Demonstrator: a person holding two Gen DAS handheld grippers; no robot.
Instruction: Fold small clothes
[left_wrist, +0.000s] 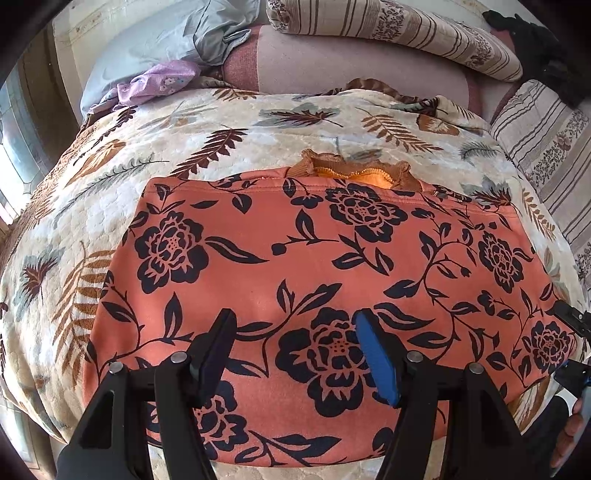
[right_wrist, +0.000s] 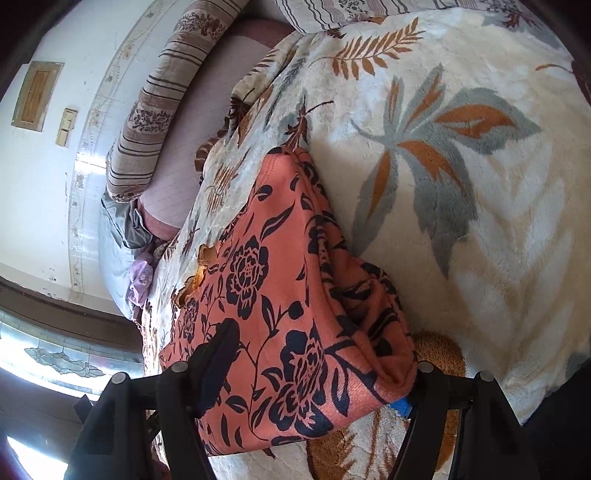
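Both tongs gape wide: left tongs (left_wrist: 295, 354) over one floral garment (left_wrist: 314, 266), right tongs (right_wrist: 314, 369) straddling its edge.

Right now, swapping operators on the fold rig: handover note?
Left gripper: jaws open, hovering above the orange floral garment, holding nothing.
Right gripper: jaws spread around the garment's bunched right edge; fabric lies between them, firm clamp not confirmed.
Garment lies on the leaf-print blanket, collar at the far side.
Done: laid out, sides apparently folded in.
Left: finish folding and smooth it out.
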